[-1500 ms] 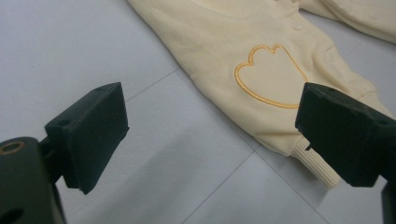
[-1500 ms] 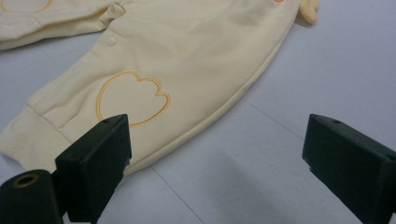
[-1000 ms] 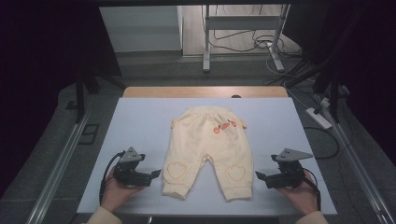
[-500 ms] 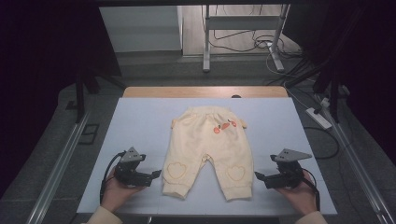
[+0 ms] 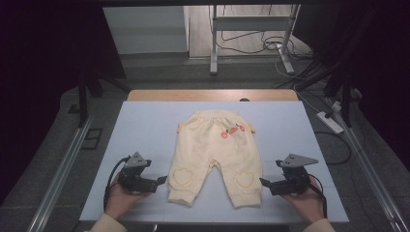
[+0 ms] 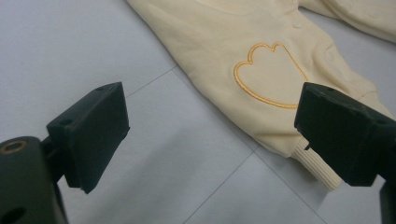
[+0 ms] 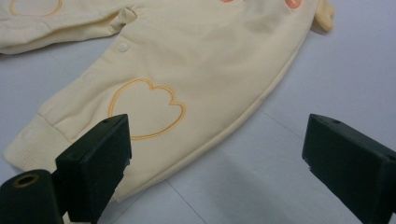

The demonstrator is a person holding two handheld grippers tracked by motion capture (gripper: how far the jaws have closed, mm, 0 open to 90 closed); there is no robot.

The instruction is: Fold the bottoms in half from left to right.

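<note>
Starting nearest the person, both hands rest at the front edge of the table (image 5: 145,121), one tool in each. The left gripper (image 5: 159,181) sits just beside the outer edge of the trousers' left leg, and its jaws stand wide apart; in the left gripper view one jaw hangs over bare table and the other over the ribbed cuff (image 6: 317,168), with no cloth between them yet. The right gripper (image 5: 265,182) mirrors it at the other leg, jaws equally wide, pointing inward at the hem.

Between the two lie the trousers (image 5: 215,154), pale yellow, spread flat with the legs toward the person and the waistband farther off. Each knee carries a stitched heart (image 5: 182,176), and small orange prints (image 5: 231,131) sit near the waist.

The step in hand looks like taking hold of both leg ends, probably to fold the garment away from the person. To do it well, each lower jaw should slide under the cuff along the table, so both layers of cloth are caught rather than the top one alone. Closing both tools at matching spots on the two cuffs would likely keep the fold straight. Lifting low and evenly should stop the waist end from dragging or bunching.
</note>
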